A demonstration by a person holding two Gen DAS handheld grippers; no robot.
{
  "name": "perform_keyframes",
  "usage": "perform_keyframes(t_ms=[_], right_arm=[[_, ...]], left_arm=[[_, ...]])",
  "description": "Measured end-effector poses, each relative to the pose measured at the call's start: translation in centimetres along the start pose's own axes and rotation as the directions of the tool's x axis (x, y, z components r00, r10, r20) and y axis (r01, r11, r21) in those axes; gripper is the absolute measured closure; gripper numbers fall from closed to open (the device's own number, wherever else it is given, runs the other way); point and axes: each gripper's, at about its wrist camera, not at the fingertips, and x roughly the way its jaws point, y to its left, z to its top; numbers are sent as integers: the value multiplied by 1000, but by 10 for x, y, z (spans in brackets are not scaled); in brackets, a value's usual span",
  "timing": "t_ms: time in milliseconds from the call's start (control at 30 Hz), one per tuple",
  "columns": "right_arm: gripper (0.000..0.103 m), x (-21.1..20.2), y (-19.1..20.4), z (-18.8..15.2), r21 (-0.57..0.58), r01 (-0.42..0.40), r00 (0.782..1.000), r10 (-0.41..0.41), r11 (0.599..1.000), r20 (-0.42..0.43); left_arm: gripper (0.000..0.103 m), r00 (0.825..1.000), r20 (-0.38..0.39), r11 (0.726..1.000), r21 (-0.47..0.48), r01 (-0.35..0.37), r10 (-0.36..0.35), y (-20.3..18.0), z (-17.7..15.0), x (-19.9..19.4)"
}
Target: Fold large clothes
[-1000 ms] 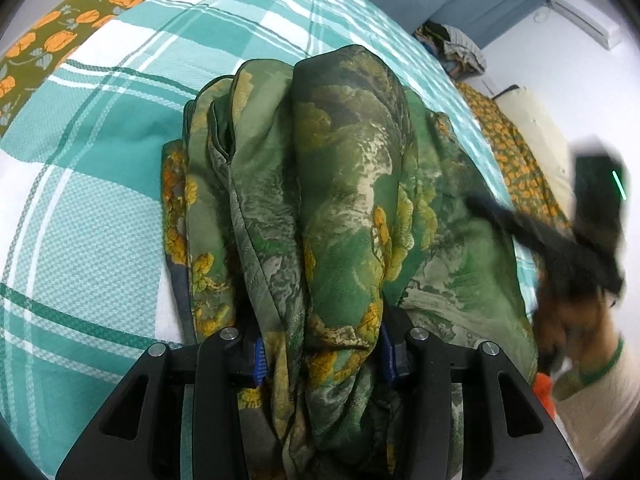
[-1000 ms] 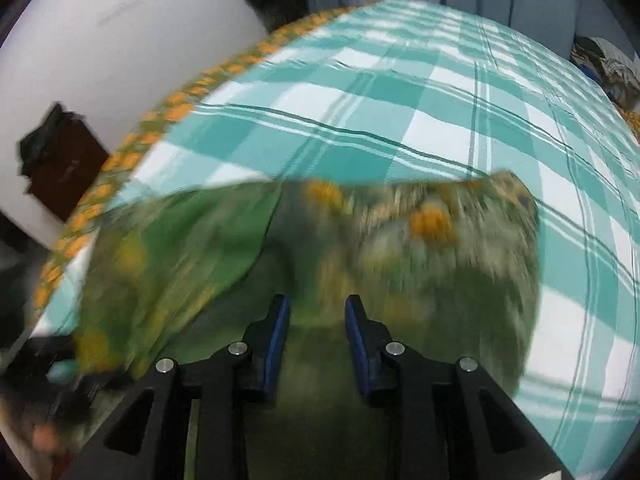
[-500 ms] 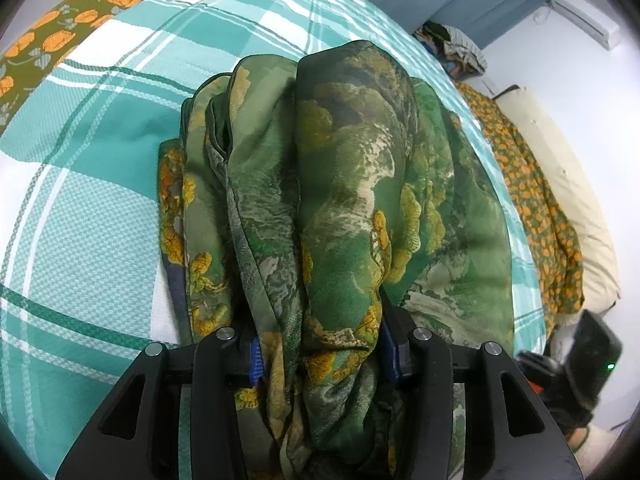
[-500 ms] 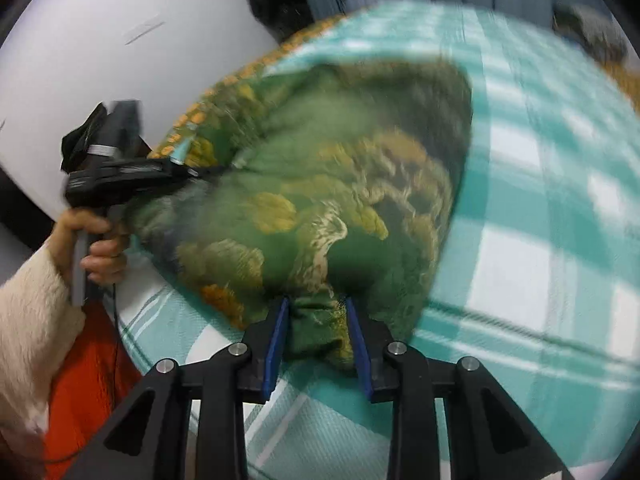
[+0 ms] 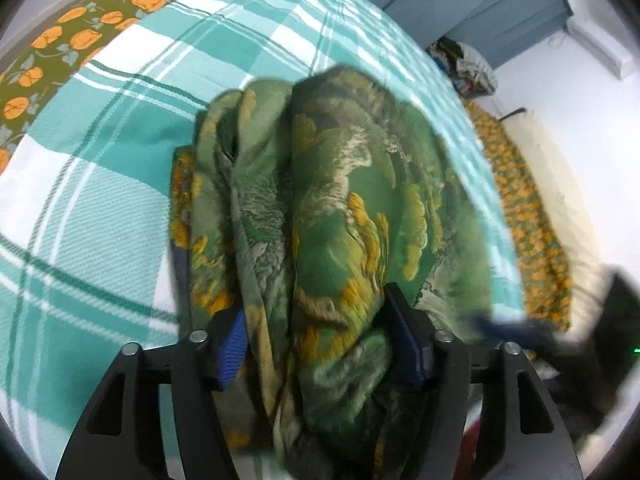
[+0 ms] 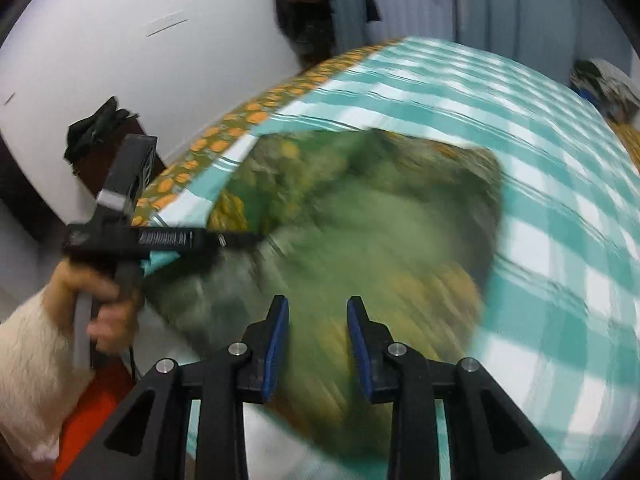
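Left claw is clamped on a thick bunch of the green printed garment, mid-frame on the plaid bed, anchoring it. Right claw looks released, hovering over the blurry cloth.

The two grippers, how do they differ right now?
The left gripper is clamped on a thick bunch of the green garment; the right gripper shows a gap between its pads, cloth lying beyond. The left view is fairly sharp, the right heavily blurred. Both have blue pads and face the plaid bedspread.
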Motion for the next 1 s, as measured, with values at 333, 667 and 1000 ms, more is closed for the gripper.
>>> perform_keyframes(t_ms=[333,667,1000], right_arm=[[72,56,13,-6,-16,51,995,-52,999,-83],[72,56,13,-7,-6,54,995,-55,998,-80],[72,65,16,-4,-22,80,992,-82,997,-91]], left_arm=[[13,986,83,945,-283,164,-146,113,0,-21],[9,903,56,857,-293,423,-427,92,12,49],[3,969,-25,967,51,248,-247,7,16,37]])
